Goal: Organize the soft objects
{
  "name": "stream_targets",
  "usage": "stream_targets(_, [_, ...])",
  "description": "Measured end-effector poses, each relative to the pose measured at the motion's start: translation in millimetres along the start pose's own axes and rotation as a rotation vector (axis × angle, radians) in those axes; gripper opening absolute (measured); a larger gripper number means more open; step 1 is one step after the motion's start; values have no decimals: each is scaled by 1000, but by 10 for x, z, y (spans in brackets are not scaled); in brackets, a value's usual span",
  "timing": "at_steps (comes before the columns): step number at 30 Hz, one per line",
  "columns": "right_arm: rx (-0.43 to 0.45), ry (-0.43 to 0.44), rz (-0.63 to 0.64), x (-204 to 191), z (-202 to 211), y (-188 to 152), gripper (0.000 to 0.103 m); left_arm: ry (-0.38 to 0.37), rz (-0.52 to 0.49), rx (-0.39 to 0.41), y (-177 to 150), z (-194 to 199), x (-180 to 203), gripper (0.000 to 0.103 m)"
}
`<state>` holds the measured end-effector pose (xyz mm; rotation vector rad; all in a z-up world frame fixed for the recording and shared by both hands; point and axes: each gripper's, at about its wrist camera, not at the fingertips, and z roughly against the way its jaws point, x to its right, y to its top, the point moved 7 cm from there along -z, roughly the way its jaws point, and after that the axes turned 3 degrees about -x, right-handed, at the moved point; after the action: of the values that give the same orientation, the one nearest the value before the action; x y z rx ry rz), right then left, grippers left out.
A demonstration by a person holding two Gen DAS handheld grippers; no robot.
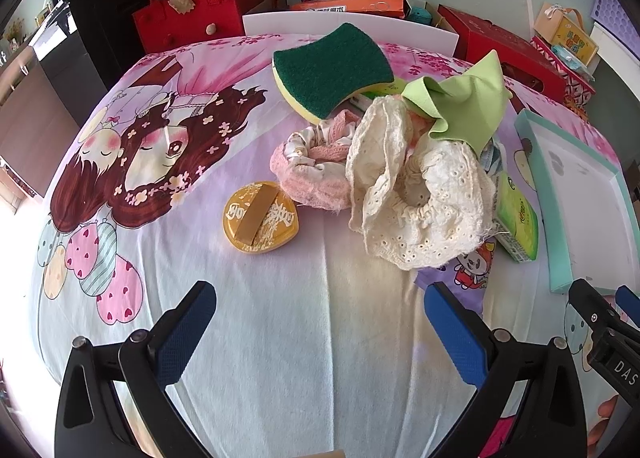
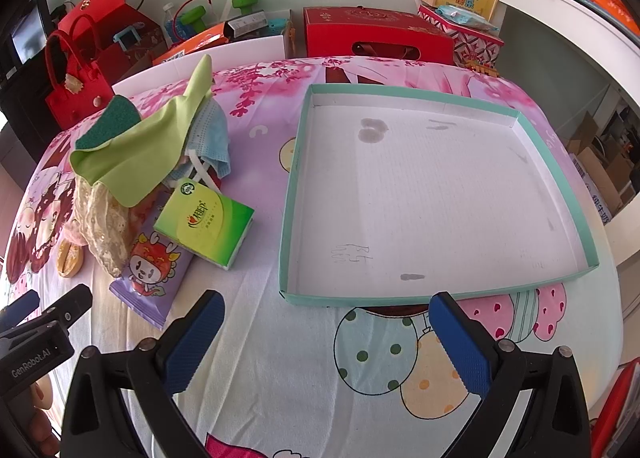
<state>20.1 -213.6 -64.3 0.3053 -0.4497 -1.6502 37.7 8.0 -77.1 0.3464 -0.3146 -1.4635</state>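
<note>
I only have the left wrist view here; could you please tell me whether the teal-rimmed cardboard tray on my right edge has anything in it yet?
Observer: No. In the right wrist view the teal-rimmed cardboard tray holds no objects, only a few grey marks on its white floor.
Operator: Thank you. What is under the light green cloth?
Observer: A pale blue face mask with white straps lies beneath the light green cloth.
Operator: And the purple pack under the cream lace fabric?
Observer: The purple cartoon-printed pack lies flat, and the green tissue packet overlaps its far end.
Operator: Is the right gripper holding anything?
Observer: No, the right gripper is open, short of the tray.
</note>
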Motion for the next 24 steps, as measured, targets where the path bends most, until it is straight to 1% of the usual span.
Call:
stream_targets(17, [-1,1,-1,6,-3,-3,103,0,3,-3,-6,0,-9,103])
stream_targets(24, [0,1,-1,5,-7,3,103,-16,5,-5,-3,8,14,103])
